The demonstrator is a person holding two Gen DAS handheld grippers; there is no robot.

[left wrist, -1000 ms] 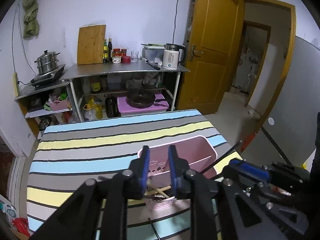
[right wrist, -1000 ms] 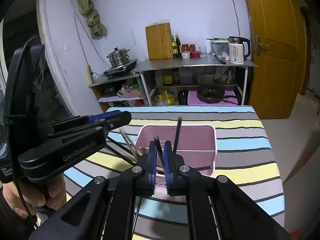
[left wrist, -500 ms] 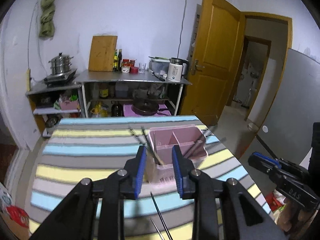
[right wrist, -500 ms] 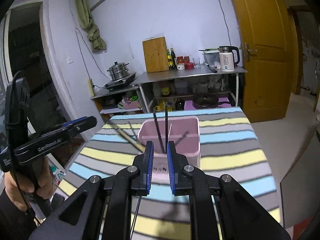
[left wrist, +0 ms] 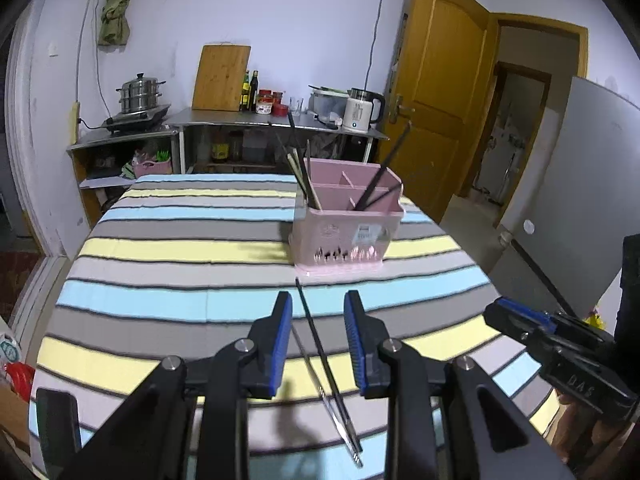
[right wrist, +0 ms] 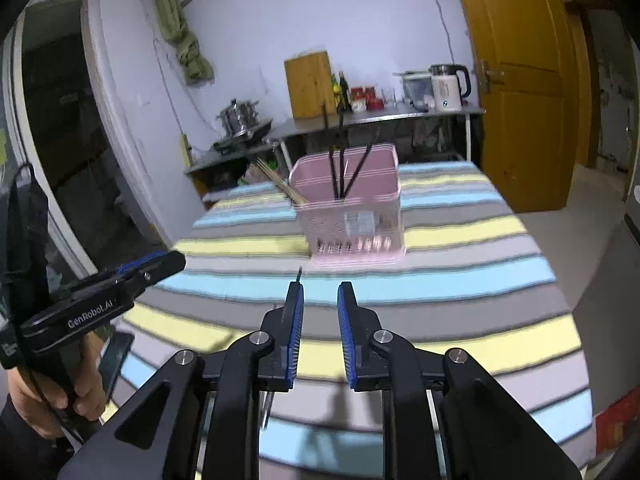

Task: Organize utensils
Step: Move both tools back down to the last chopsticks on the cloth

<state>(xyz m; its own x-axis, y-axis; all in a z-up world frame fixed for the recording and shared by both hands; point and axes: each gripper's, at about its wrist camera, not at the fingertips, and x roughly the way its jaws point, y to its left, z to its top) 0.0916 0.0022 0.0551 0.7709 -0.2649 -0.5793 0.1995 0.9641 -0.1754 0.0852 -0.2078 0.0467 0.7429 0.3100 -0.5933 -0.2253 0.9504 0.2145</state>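
Observation:
A pink utensil holder (left wrist: 346,224) stands on the striped table (left wrist: 168,248), with wooden chopsticks in its left compartment and black chopsticks (left wrist: 382,178) in its right one. It also shows in the right wrist view (right wrist: 352,208). A black chopstick (left wrist: 320,354) and a metal one beside it lie flat on the table in front of the holder. My left gripper (left wrist: 318,340) is open and empty, hovering above these loose chopsticks. My right gripper (right wrist: 320,328) is open and empty, short of the holder; a black chopstick tip (right wrist: 299,275) pokes out past its left finger.
A steel shelf (left wrist: 276,120) with a cutting board, bottles and a kettle stands behind the table. A stove with a pot (left wrist: 138,94) is at the left. An open wooden door (left wrist: 440,92) is at the right. The table edges drop off at both sides.
Both grippers have pulled back from the holder and opened. The black chopsticks that the right gripper held now stand in the holder. The left gripper now hovers over the loose chopsticks on the table.

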